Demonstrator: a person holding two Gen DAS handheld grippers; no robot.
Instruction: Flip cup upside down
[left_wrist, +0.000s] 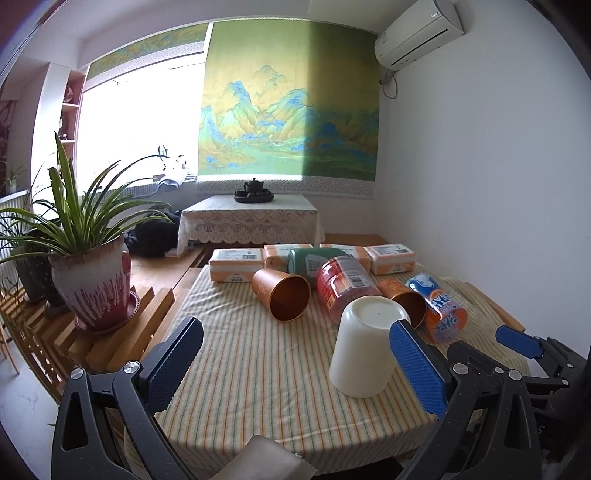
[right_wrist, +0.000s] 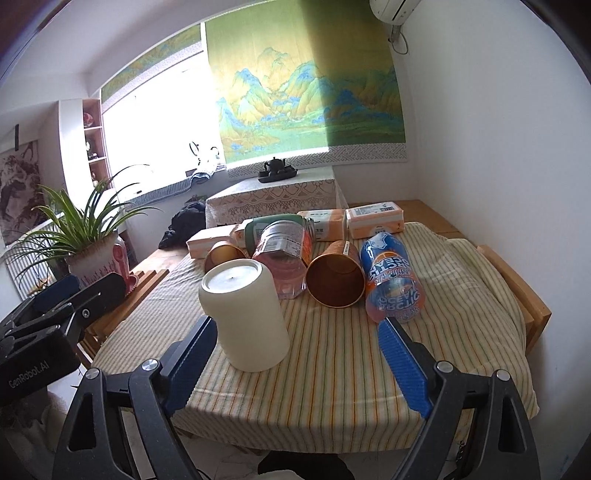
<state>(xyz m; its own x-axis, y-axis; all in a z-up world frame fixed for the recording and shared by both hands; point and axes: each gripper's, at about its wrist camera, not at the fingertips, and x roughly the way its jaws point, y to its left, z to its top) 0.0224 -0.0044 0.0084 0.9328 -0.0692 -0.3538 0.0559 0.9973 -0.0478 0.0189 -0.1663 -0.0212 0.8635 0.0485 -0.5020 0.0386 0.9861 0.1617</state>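
The white cup (left_wrist: 364, 345) (right_wrist: 245, 314) stands mouth-down on the striped tablecloth (left_wrist: 258, 369) (right_wrist: 332, 362), base up, near the table's front edge. The left gripper (left_wrist: 295, 369) is spread wide with nothing between its pads, its right pad just beside the cup (touching or not, I cannot tell). The right gripper (right_wrist: 297, 365) is spread too, empty, the cup just ahead of its left finger. Behind lie two copper tumblers (left_wrist: 282, 297) (right_wrist: 334, 280) on their sides
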